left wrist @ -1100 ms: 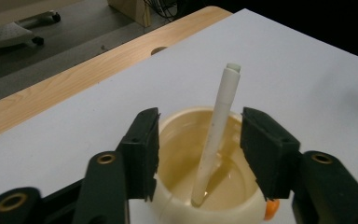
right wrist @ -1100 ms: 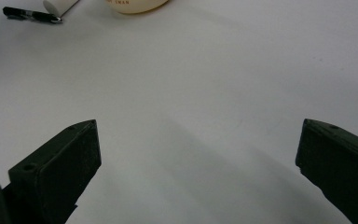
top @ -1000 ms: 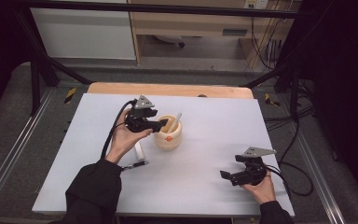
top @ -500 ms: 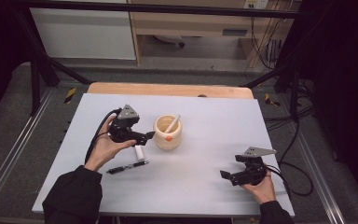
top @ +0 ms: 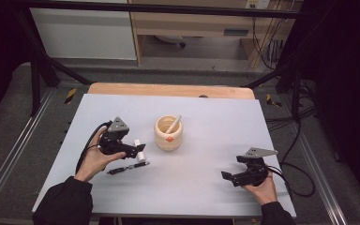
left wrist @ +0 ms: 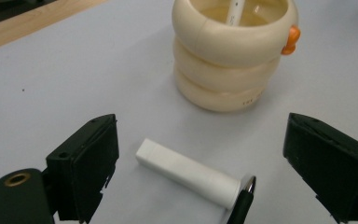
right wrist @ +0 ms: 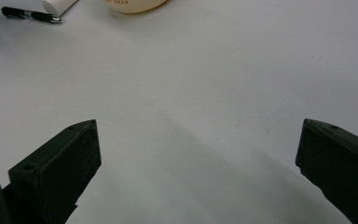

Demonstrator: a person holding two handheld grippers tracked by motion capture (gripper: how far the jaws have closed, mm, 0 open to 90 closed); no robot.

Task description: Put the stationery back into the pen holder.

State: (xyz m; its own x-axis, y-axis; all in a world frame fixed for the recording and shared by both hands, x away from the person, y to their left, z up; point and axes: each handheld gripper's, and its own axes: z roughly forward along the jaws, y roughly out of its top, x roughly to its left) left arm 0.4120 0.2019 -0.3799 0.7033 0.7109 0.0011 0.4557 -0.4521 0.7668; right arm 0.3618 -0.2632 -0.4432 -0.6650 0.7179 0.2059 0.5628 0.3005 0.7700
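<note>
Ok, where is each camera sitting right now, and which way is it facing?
High view: above the person's side, looking forward and down on the table; forearms, left gripper, right gripper.
Left gripper view: rides that gripper, low, facing the cream holder and white tube; own open jaws.
Right gripper view: low over bare tabletop; own open jaws.
Shared: both gripper views show the white tube and black pen.

The tabletop lies bare across the lower middle of the high view. Left of centre, a cream ringed pen holder, a white cylinder and a black pen crowd together.
</note>
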